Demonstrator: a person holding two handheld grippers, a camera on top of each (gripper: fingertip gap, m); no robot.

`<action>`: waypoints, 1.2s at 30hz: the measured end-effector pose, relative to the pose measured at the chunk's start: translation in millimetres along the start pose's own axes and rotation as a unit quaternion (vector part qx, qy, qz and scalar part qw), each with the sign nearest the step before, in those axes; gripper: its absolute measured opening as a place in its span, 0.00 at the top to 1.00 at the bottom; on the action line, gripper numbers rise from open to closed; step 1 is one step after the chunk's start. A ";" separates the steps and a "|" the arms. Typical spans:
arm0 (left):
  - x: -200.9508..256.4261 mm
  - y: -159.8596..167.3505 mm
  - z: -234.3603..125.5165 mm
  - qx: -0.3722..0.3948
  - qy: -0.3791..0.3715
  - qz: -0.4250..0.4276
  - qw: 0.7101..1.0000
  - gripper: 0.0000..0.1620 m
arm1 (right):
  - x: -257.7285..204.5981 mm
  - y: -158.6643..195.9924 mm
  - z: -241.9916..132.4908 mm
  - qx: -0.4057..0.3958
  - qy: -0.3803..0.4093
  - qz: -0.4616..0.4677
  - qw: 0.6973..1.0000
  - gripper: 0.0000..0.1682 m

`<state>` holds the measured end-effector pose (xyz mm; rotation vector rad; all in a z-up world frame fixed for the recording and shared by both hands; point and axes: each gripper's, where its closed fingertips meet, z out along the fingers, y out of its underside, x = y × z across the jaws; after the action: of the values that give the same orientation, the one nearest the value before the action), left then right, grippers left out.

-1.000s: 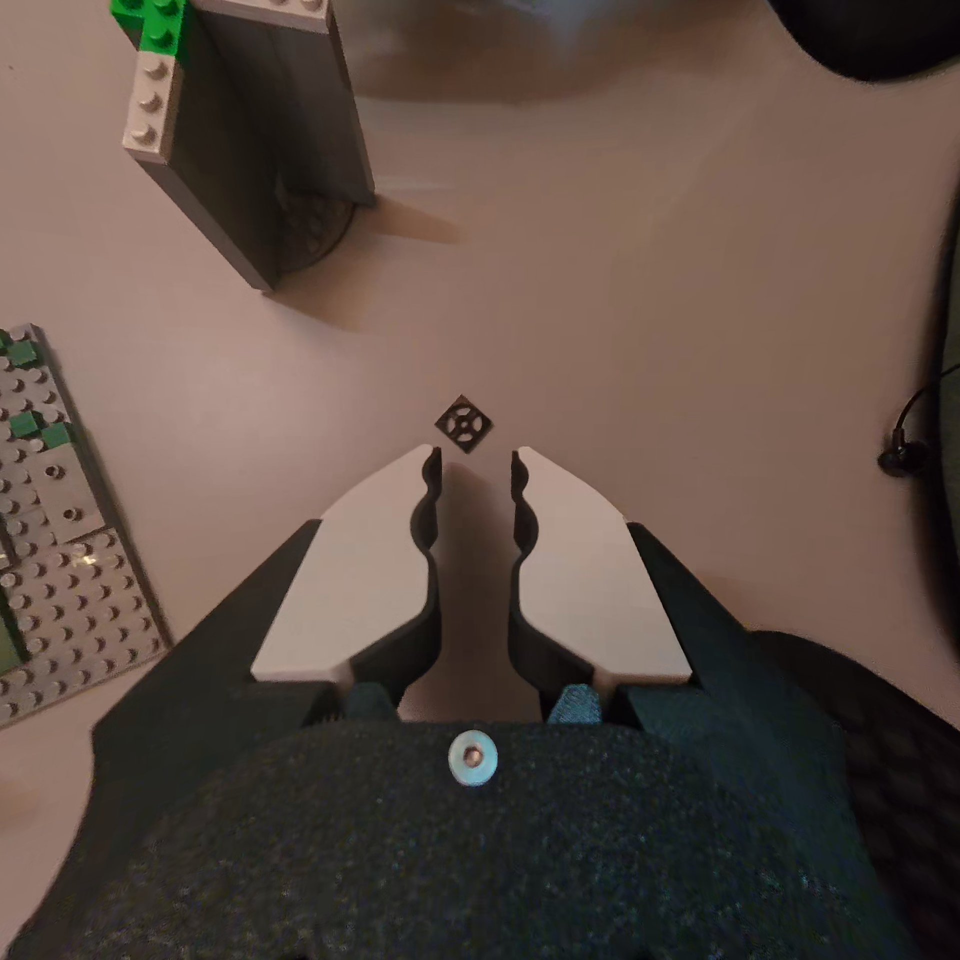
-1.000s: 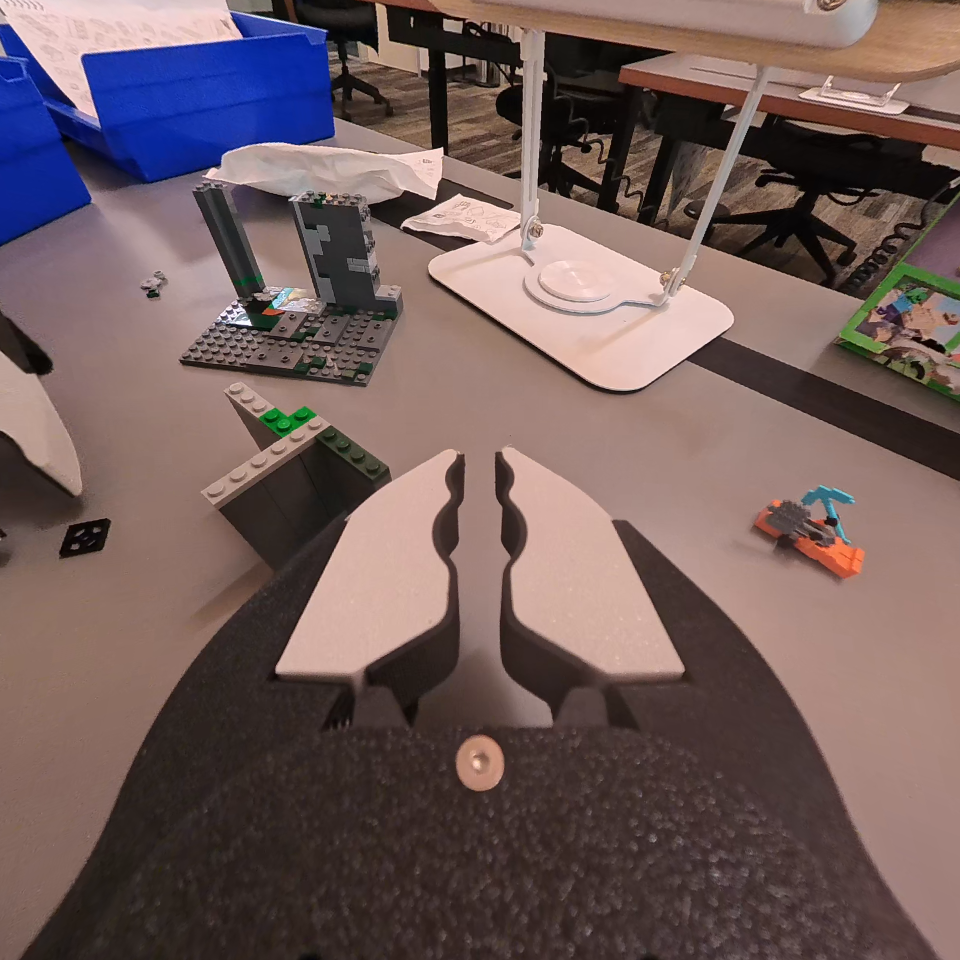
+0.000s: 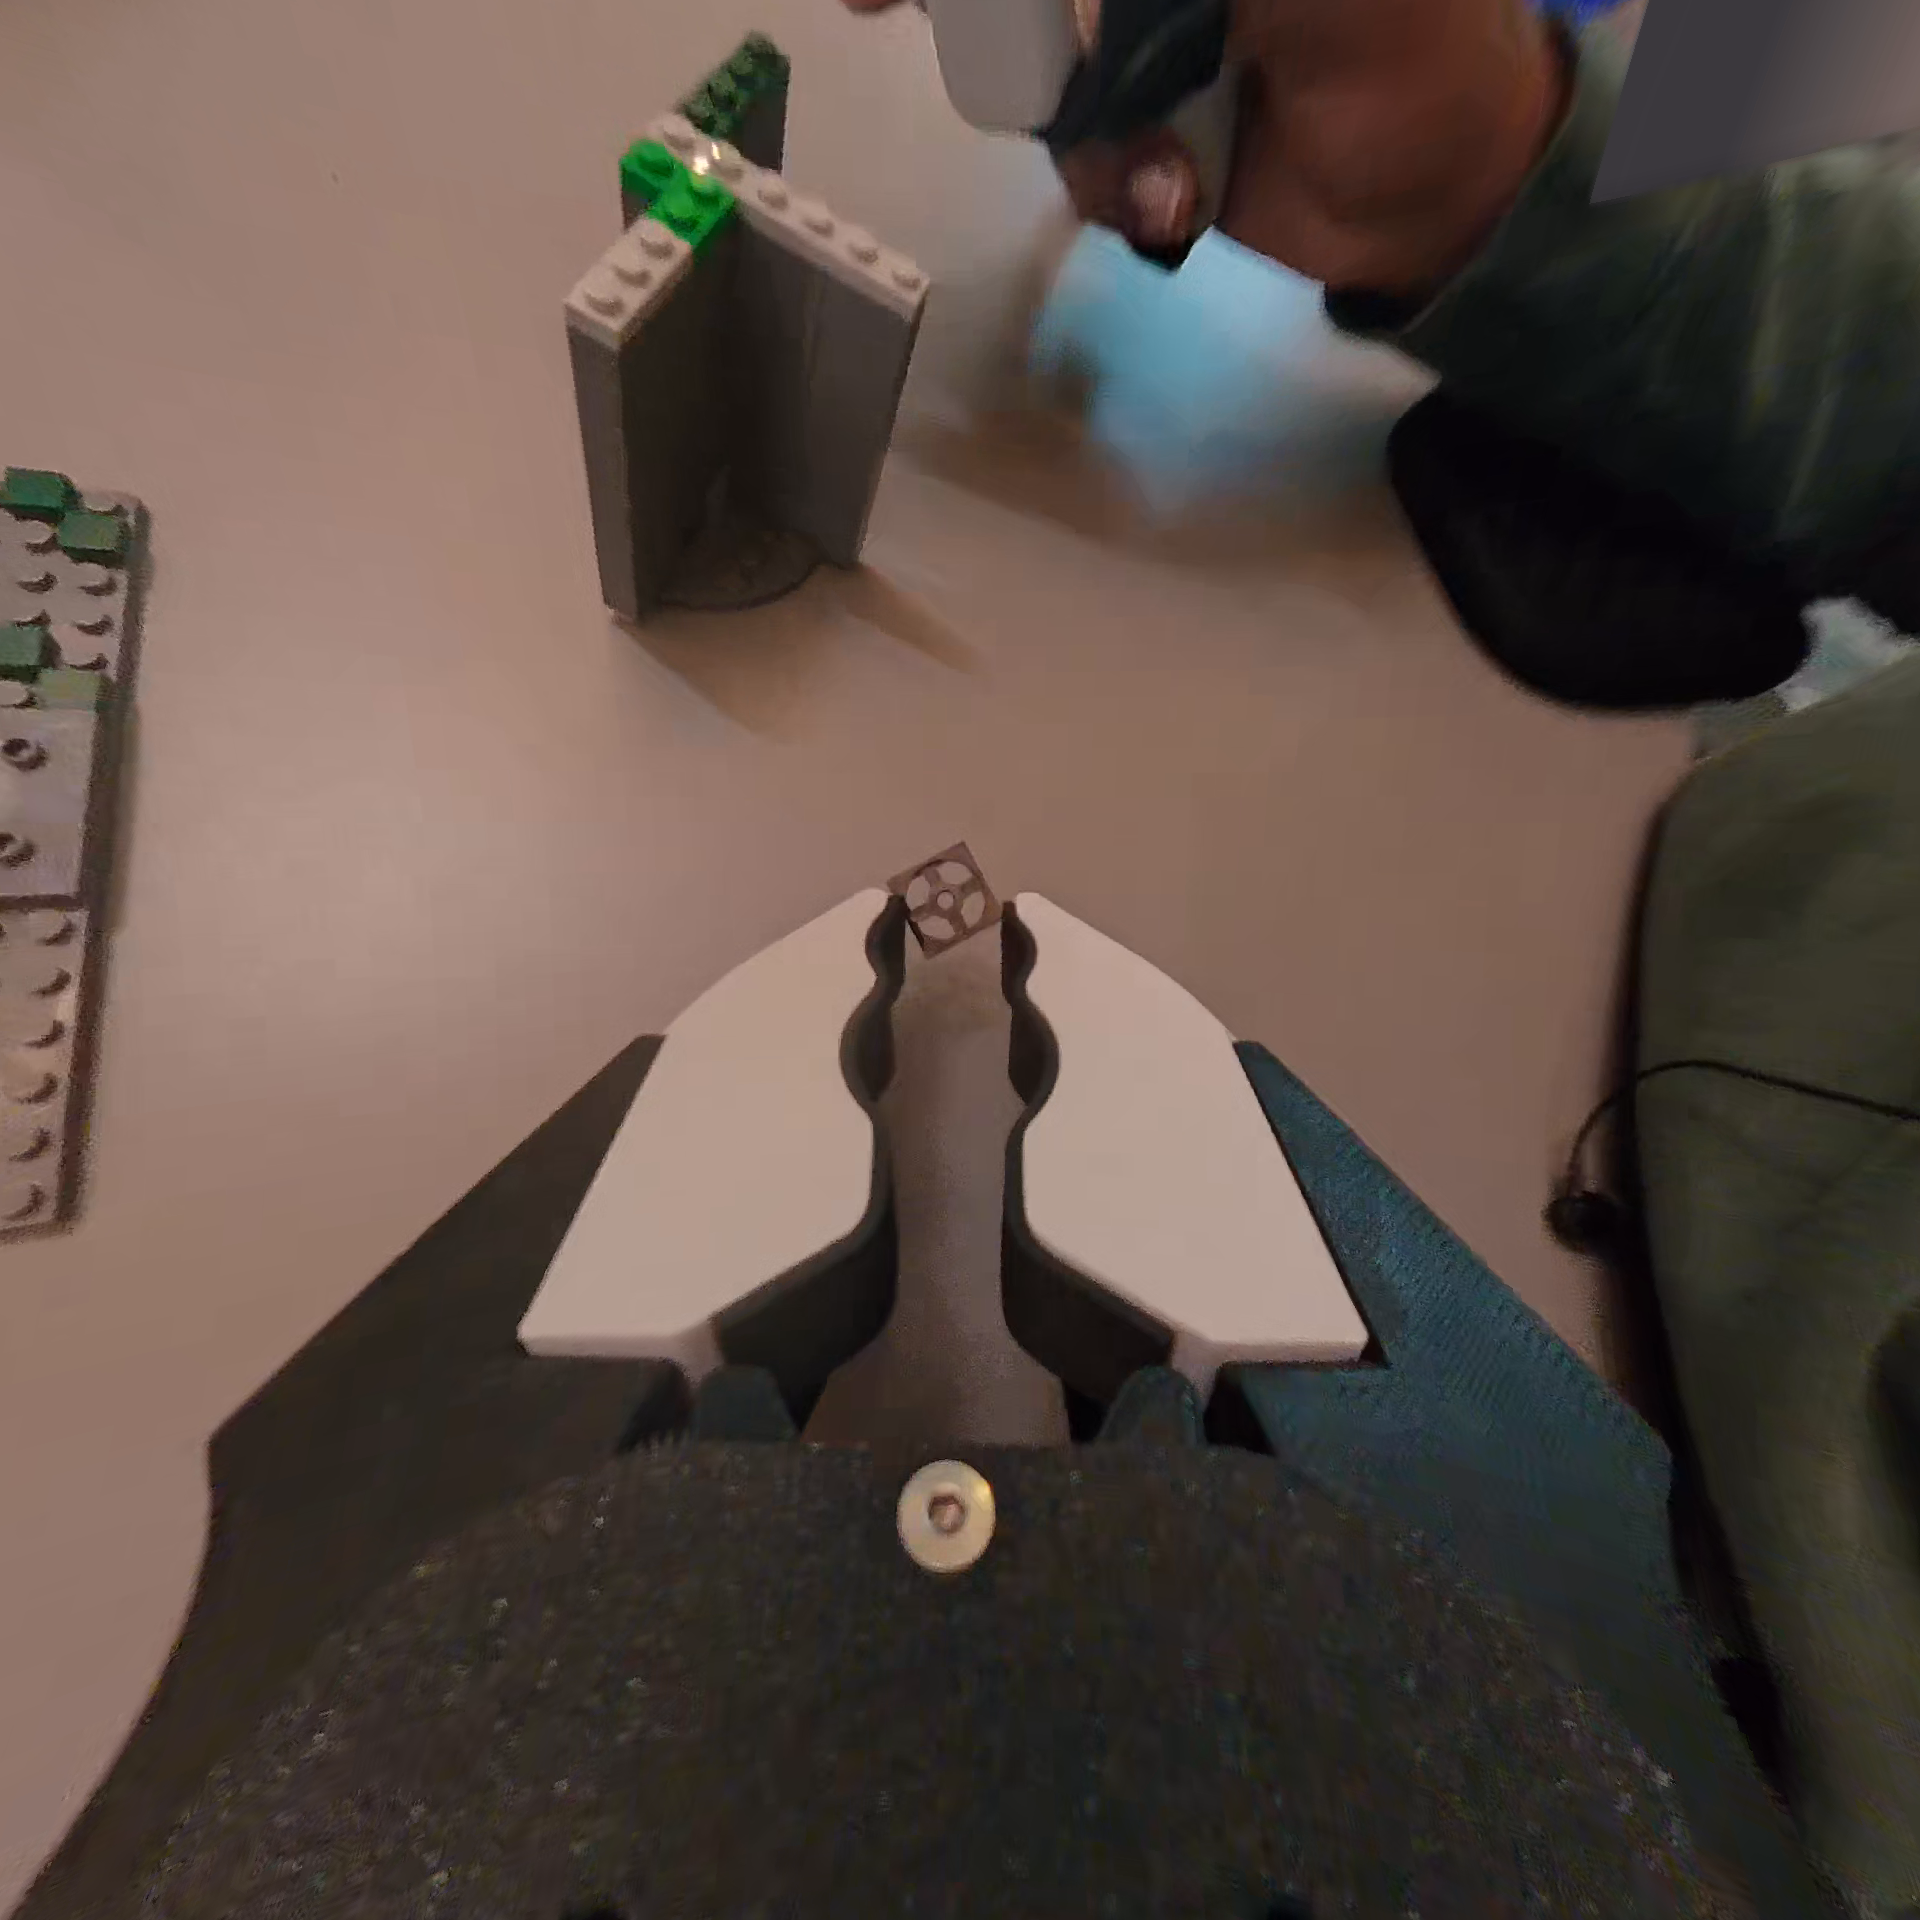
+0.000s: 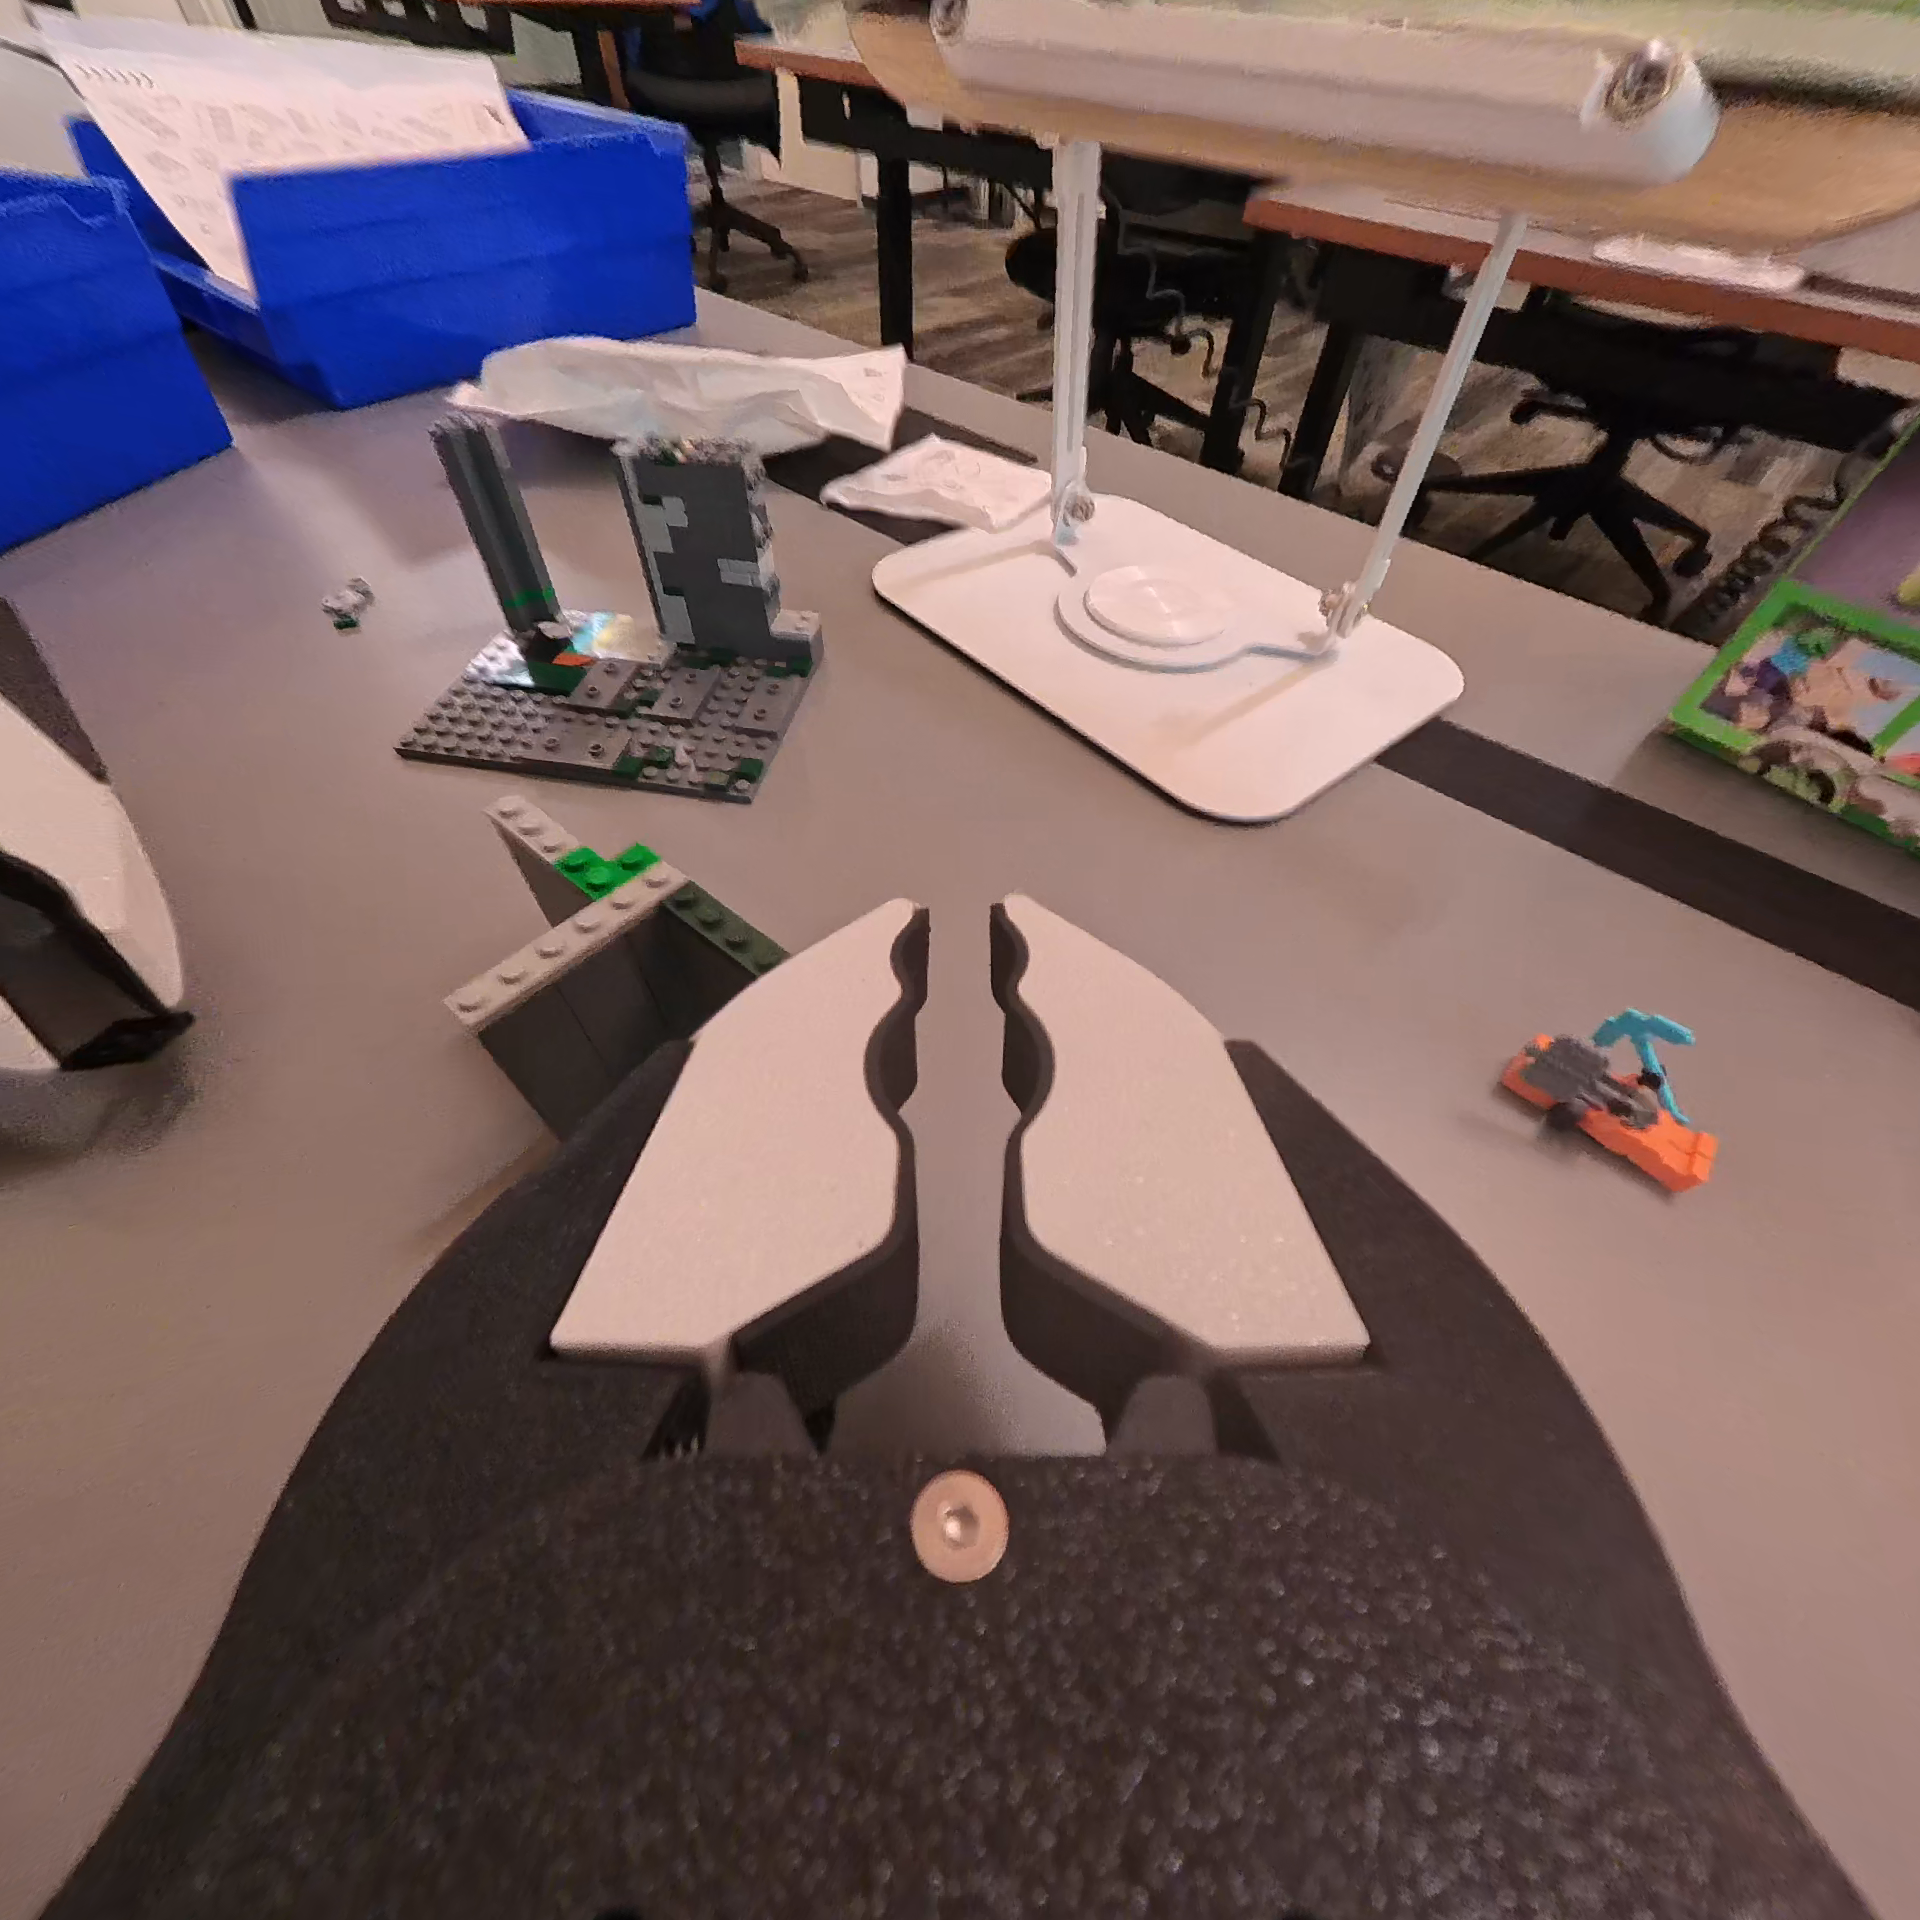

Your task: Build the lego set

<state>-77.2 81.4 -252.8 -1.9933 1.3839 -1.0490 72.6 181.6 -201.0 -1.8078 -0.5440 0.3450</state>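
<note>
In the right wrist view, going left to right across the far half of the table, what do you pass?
Blue bins → grey baseplate build with two towers → white lamp base → green box at the right edge.

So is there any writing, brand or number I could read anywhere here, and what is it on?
Nothing here is legible.
Printed sheet in the blue bin: print too blurred to read.
Folded leaflet by the lamp base: too small to read.
Green box: blurred picture, no readable text.
</note>
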 end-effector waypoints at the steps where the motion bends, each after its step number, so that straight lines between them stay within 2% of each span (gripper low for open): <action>1: 2.6 -3.1 -2.7 0.018 0.015 -0.015 1.000 0.89 | -6.0 -7.5 -3.0 0.018 -0.017 -0.011 1.000 0.94; 3: 7.1 -9.5 -7.8 0.052 0.041 -0.040 0.997 0.90 | -30.3 -26.1 -14.5 0.063 -0.082 -0.059 0.993 0.95; 6: 19.8 -18.4 -13.8 0.087 0.090 -0.061 0.990 0.90 | -87.0 -44.6 -44.8 0.119 -0.226 -0.149 0.955 0.96; 9: 40.0 -27.1 -16.3 0.108 0.160 -0.075 0.978 0.90 | -131.7 -29.1 -60.9 0.081 -0.335 -0.206 0.916 0.94; 13: 68.4 -39.7 -19.1 0.126 0.263 -0.088 0.953 0.90 | -171.4 -6.6 -66.0 0.053 -0.392 -0.267 0.879 0.84; 15: 79.7 -44.5 -21.8 0.130 0.305 -0.090 0.939 0.90 | -184.0 -5.1 -70.3 0.057 -0.410 -0.275 0.868 0.84; 18: 90.1 -47.4 -22.8 0.130 0.340 -0.089 0.927 0.90 | -192.4 -11.1 -73.9 0.079 -0.414 -0.277 0.863 0.88; 21: 94.3 -49.5 -25.1 0.134 0.358 -0.093 0.919 0.90 | -196.7 -11.3 -77.5 0.083 -0.425 -0.271 0.860 0.97; 24: 91.0 -51.0 -27.4 0.147 0.348 -0.090 0.922 0.95 | -193.7 -7.2 -73.8 0.045 -0.438 -0.225 0.869 0.99; 27: 82.3 -50.0 -28.0 0.151 0.291 -0.050 0.943 0.89 | -185.1 -3.8 -66.1 -0.020 -0.458 -0.116 0.881 0.99; 29: 75.5 -46.6 -24.6 0.141 0.229 -0.003 0.963 0.87 | -180.1 1.3 -61.4 -0.075 -0.470 -0.039 0.879 0.99; 32: 71.5 -46.8 -21.8 0.137 0.162 0.056 0.976 0.85 | -178.0 -7.2 -60.8 -0.104 -0.505 0.111 0.850 0.99; 34: 70.9 -47.3 -19.7 0.132 0.137 0.076 0.979 0.84 | -174.3 -16.6 -60.2 -0.106 -0.524 0.209 0.819 0.99; 36: 70.6 -51.5 -19.0 0.142 0.125 0.077 0.979 0.84 | -171.2 -22.4 -61.0 -0.103 -0.539 0.267 0.792 0.99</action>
<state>-50.8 35.0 -181.1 -1.5670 1.3966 -1.3740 -46.9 46.8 -168.2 -1.8141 -0.8414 1.8385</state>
